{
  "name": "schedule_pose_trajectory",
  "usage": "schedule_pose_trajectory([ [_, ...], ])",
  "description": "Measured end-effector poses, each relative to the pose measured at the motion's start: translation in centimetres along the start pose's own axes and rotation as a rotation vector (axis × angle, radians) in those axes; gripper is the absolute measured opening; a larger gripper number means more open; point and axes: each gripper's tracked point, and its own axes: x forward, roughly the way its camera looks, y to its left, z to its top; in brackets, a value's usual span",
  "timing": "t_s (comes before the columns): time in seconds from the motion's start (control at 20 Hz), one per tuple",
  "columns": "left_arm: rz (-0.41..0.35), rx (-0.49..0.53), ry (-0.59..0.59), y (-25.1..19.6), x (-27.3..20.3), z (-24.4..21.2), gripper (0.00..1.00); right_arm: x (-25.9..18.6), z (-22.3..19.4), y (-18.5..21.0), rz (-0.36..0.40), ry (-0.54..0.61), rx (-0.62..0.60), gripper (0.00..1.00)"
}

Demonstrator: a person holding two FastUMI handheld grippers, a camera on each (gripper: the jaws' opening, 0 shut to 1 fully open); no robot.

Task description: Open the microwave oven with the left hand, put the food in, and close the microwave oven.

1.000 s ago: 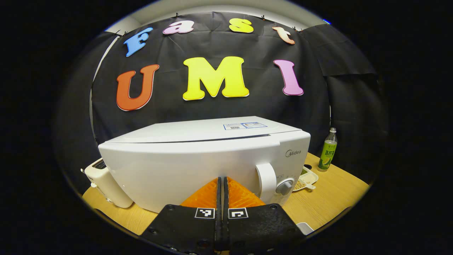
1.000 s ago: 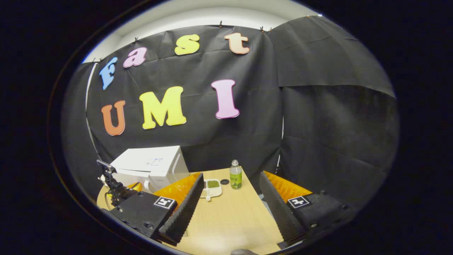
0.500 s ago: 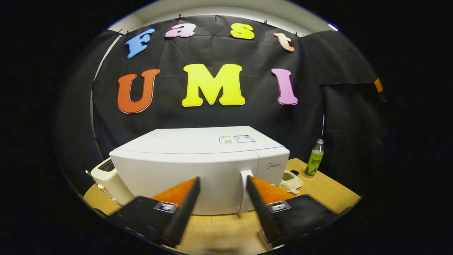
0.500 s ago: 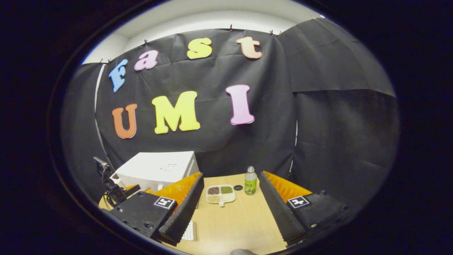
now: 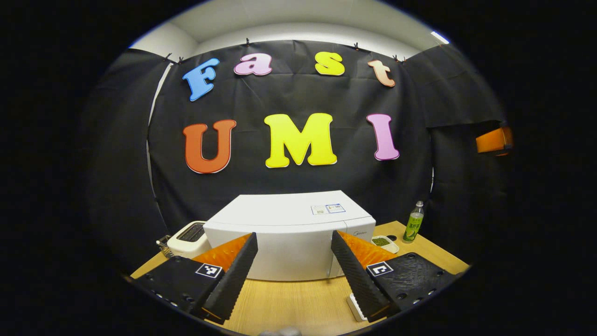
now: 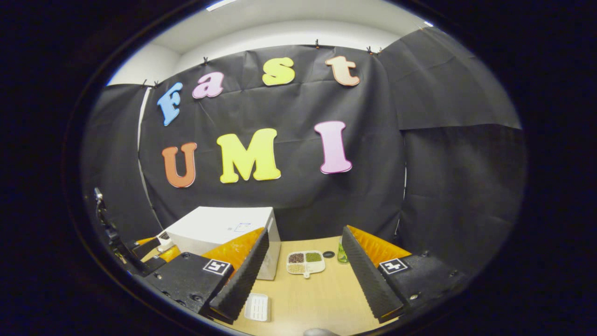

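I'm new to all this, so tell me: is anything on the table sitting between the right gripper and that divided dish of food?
Nothing visible does. The right gripper is open, and bare table runs up to the food dish. A small white ridged piece lies off to one side.

My left gripper [image 5: 294, 273] is up off the wooden table [image 5: 289, 303], jaws spread wide, nothing between them. Straight ahead past the fingers: white microwave oven [image 5: 287, 233], door shut, handle at its right side partly behind my right finger. White toaster [image 5: 189, 235] just beside its left side. To its right, a white divided food tray [image 5: 385, 242], then a green bottle [image 5: 413, 224] farther right. Small white ridged item [image 5: 355, 308] on the table under my right finger.
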Motion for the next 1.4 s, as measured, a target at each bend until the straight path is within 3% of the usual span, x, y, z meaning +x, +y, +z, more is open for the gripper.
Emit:
schedule_pose_trajectory([
  [0.05, 0.004, -0.002, -0.003, 0.5, -1.2, 0.6, 0.96, -0.3, 0.0, 0.2, -0.001, -0.009, -0.011, 1.00],
  [0.1, 0.010, 0.004, -0.008, 1.1, -2.4, 1.2, 0.96, -0.5, 0.0, 0.5, -0.001, -0.019, -0.021, 0.92],
  [0.2, 0.033, 0.020, -0.026, 2.5, -4.6, 2.6, 0.96, -1.1, -0.5, 1.4, 0.006, -0.027, -0.039, 0.92],
  [0.25, 0.043, 0.023, -0.033, 3.2, -5.7, 3.2, 0.96, -1.5, -0.7, 2.0, 0.014, -0.028, -0.050, 1.00],
  [0.35, 0.053, 0.014, -0.040, 3.9, -7.3, 4.2, 0.96, -2.1, -1.2, 3.0, 0.022, -0.034, -0.079, 1.00],
  [0.4, 0.055, 0.012, -0.053, 4.1, -7.9, 5.0, 0.96, -2.5, -1.5, 3.4, 0.026, -0.037, -0.089, 0.92],
  [0.45, 0.062, 0.023, -0.065, 4.4, -8.5, 5.7, 0.96, -3.0, -1.6, 3.9, 0.035, -0.041, -0.093, 0.92],
  [0.5, 0.073, 0.034, -0.084, 4.7, -8.9, 6.5, 0.96, -3.3, -1.7, 4.3, 0.040, -0.043, -0.096, 1.00],
  [0.55, 0.069, 0.042, -0.100, 4.7, -9.3, 7.2, 0.96, -3.6, -1.8, 4.6, 0.041, -0.044, -0.097, 0.92],
  [0.9, 0.037, 0.020, -0.137, 3.2, -10.0, 9.3, 0.96, -4.9, -1.8, 5.1, 0.049, -0.038, -0.077, 0.92],
  [0.95, 0.034, 0.017, -0.141, 3.2, -10.2, 9.6, 0.96, -5.1, -1.5, 5.2, 0.049, -0.040, -0.077, 1.00],
  [1.0, 0.032, 0.014, -0.144, 3.1, -10.2, 9.8, 0.96, -5.2, -1.4, 5.2, 0.049, -0.041, -0.079, 0.92],
  [1.4, 0.041, -0.001, -0.163, 3.7, -10.0, 10.8, 0.96, -5.9, -0.4, 4.6, 0.036, -0.050, -0.074, 0.92],
])
